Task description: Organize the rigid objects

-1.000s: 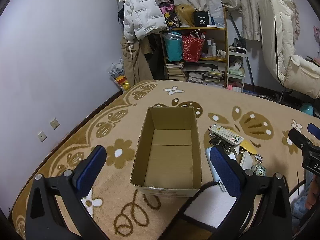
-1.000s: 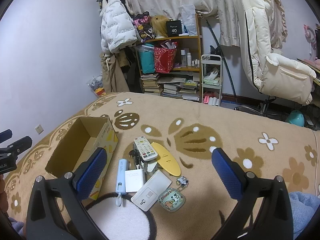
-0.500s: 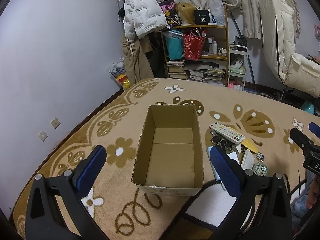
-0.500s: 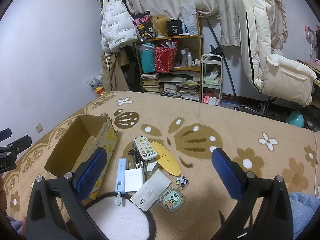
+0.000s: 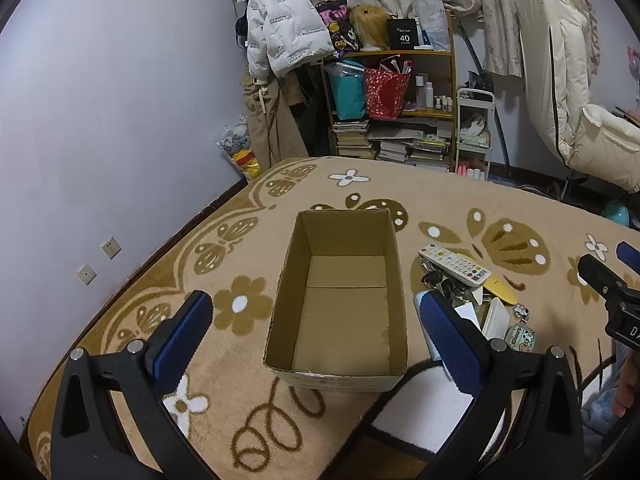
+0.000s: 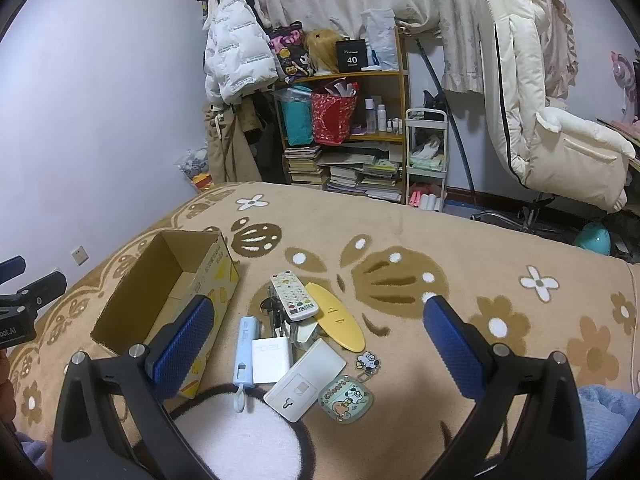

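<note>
An empty open cardboard box (image 5: 340, 304) stands on the patterned rug; it also shows in the right wrist view (image 6: 160, 292). To its right lies a cluster: a white remote (image 6: 294, 296), a yellow oval piece (image 6: 336, 316), a light blue power bank (image 6: 245, 348), a white charger block (image 6: 270, 360), a flat white device (image 6: 306, 378), keys (image 6: 274, 306) and two cartoon charms (image 6: 346, 398). My left gripper (image 5: 316, 344) is open and empty, above the box's near end. My right gripper (image 6: 316, 344) is open and empty, above the cluster.
The tan floral rug (image 6: 440, 240) covers the surface. A cluttered bookshelf (image 6: 348, 132), a hanging white jacket (image 6: 236, 56) and a white trolley (image 6: 426, 160) stand at the back. A cream padded chair (image 6: 540, 120) is at the right. A wall runs along the left.
Both views have shifted only slightly; the left gripper has edged a little relative to the box. Both grippers stay open and nothing on the rug has moved.
</note>
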{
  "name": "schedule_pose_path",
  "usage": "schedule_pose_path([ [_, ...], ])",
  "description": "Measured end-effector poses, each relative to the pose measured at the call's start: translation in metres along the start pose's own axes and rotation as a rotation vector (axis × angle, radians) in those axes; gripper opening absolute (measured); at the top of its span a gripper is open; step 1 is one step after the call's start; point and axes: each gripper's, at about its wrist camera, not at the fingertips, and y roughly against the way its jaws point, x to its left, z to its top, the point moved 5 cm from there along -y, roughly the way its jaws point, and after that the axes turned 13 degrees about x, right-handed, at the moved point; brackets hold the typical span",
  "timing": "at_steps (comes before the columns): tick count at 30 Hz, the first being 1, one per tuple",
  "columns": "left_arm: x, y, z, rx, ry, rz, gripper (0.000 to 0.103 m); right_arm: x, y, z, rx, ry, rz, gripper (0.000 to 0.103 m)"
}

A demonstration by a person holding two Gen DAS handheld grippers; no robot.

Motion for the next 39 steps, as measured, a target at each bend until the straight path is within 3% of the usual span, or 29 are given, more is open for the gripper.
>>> schedule_pose_path([
  [39, 0.0043, -0.005, -0.0015, 0.019, 0.021, 0.023, 0.102, 0.0096, 0.0072, 0.0003, -0.046, 0.028, -0.022, 0.103],
])
